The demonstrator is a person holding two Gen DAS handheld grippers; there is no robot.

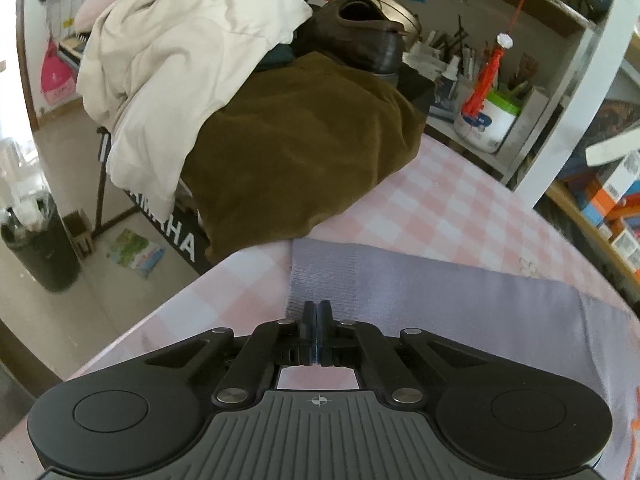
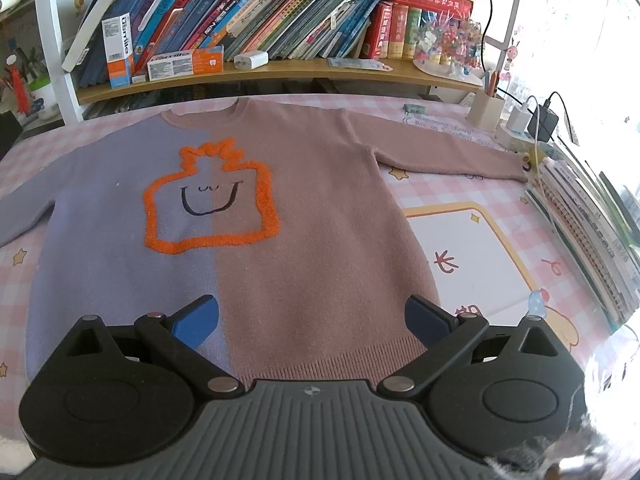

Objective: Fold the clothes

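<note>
**Sweater spread flat on a checked table, one gripper at its cuff**

A two-tone sweater (image 2: 248, 216) lies face up and spread flat on a table (image 2: 472, 240) covered in a pink and white checked cloth. The sweater's left half, as seen from the right wrist camera, is lilac and its right half is dusty pink. An orange fuzzy outline with a smiling face sits across the chest. Both sleeves stretch out to the sides, and the ribbed hem lies nearest the camera.

The right gripper (image 2: 312, 316) hovers just above the hem with its blue-padded fingers wide apart, holding nothing.

In the left wrist view, the left gripper (image 1: 317, 312) has its two fingers pressed together at the ribbed cuff of the lilac sleeve (image 1: 440, 292), near the table's edge. Whether cloth is caught between them cannot be told.

Beyond the sleeve, a brown cloth (image 1: 296, 148) and a cream garment (image 1: 180, 64) are heaped over a keyboard stand beside the table. A bookshelf (image 2: 280, 68) packed with leaning books runs along the far side of the table.
</note>
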